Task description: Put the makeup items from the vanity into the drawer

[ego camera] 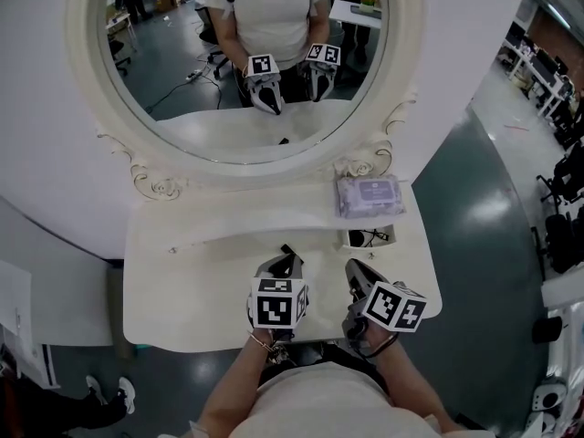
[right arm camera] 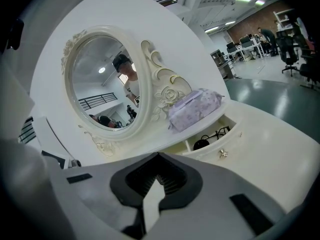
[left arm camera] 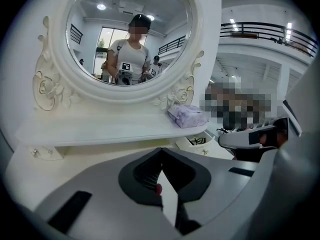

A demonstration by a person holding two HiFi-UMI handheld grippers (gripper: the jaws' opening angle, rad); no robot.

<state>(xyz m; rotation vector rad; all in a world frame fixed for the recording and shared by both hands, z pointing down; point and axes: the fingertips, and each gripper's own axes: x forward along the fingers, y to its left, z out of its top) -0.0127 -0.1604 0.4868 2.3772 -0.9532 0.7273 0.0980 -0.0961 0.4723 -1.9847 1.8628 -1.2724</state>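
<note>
The small drawer (ego camera: 350,239) under the vanity shelf stands open at the right, with black makeup items (ego camera: 374,236) lying inside; the right gripper view also shows them (right arm camera: 206,141) in the drawer (right arm camera: 227,151). My left gripper (ego camera: 290,254) hovers over the middle of the white vanity top (ego camera: 192,281), jaws shut with nothing seen between them (left arm camera: 161,151). My right gripper (ego camera: 351,267) is beside it, just in front of the drawer, its tips meeting and empty (right arm camera: 159,156). No loose makeup item shows on the top.
A purple wipes pack (ego camera: 368,195) lies on the shelf above the drawer. The oval mirror (ego camera: 246,53) rises behind and reflects the person and both grippers. The vanity's front edge is right under my hands; grey floor lies to the right.
</note>
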